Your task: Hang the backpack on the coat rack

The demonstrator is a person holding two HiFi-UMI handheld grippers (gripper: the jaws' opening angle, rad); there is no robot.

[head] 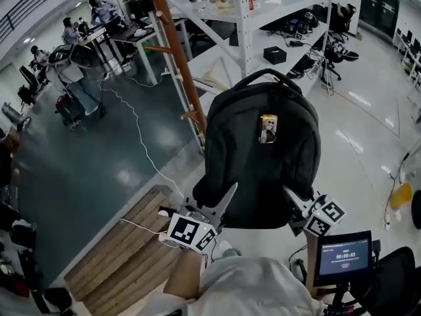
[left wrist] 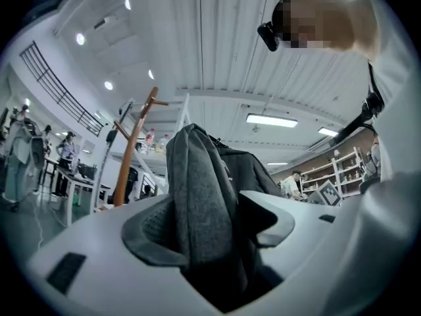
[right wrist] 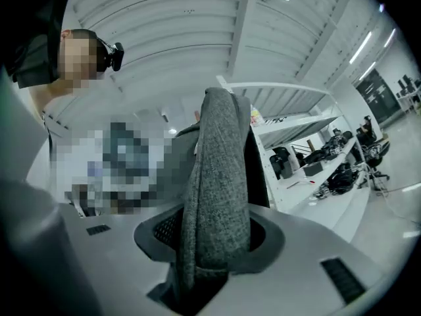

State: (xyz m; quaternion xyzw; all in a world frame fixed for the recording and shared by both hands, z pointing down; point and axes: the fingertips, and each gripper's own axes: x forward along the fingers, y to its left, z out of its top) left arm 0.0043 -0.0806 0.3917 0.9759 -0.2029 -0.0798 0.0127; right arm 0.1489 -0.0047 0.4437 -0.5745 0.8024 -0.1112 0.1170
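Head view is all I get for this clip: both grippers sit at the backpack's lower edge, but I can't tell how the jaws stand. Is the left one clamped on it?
Observer: Yes. The left gripper view shows the left gripper closed on a thick grey fold of the backpack.
Operator: And the right one?
Observer: Same. In the right gripper view, the right gripper pinches a grey fold that stands upright between its jaws.
Operator: My view cuts off the coat rack's top. Does it show anywhere?
Observer: The left gripper view shows the coat rack up to its top pegs, left of the backpack and farther away.
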